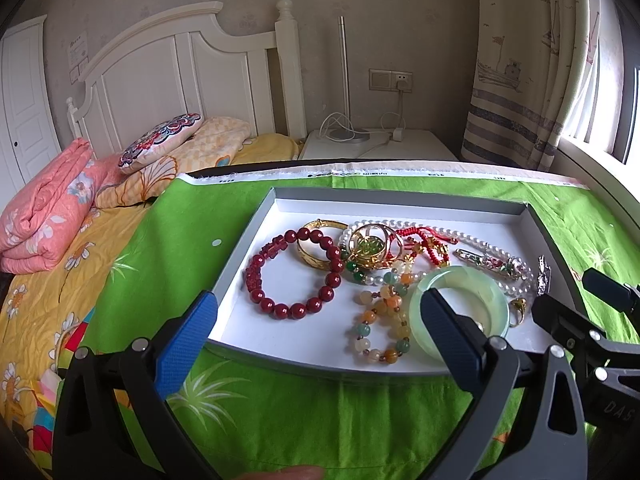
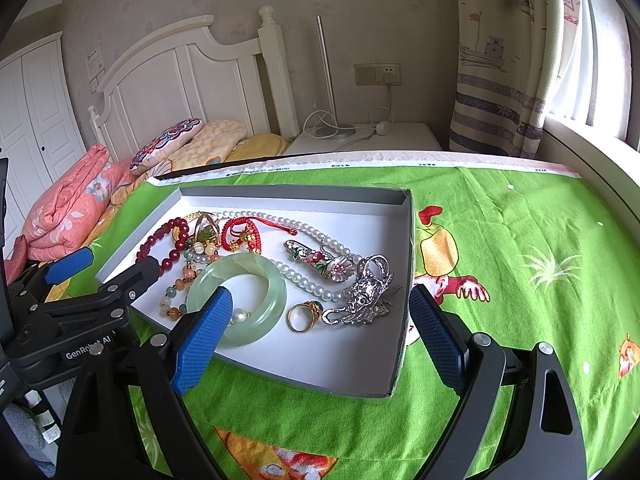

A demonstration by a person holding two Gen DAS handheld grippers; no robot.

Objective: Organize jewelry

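Jewelry heaped in a shallow grey tray (image 1: 256,236) with a white floor, centre of both frames, on a green printed cloth (image 2: 500,216). Red bead bracelet (image 1: 294,276) at the tray's left, overlapping a gold bangle (image 1: 316,246). Pale green jade bangle (image 2: 236,300) low in the pile, touching a multicoloured bead bracelet (image 1: 380,320). Pearl necklace (image 2: 304,226) strung across the middle; red cord bracelet (image 2: 244,232) beside it. Gold ring (image 2: 304,316) just beside a silver ornament (image 2: 364,292) at lower right of the right wrist frame.

Left gripper (image 1: 320,340) spread wide, holding nothing. Right gripper (image 2: 320,336) likewise wide and empty.

Bed with white headboard (image 1: 168,68) in the upper left.
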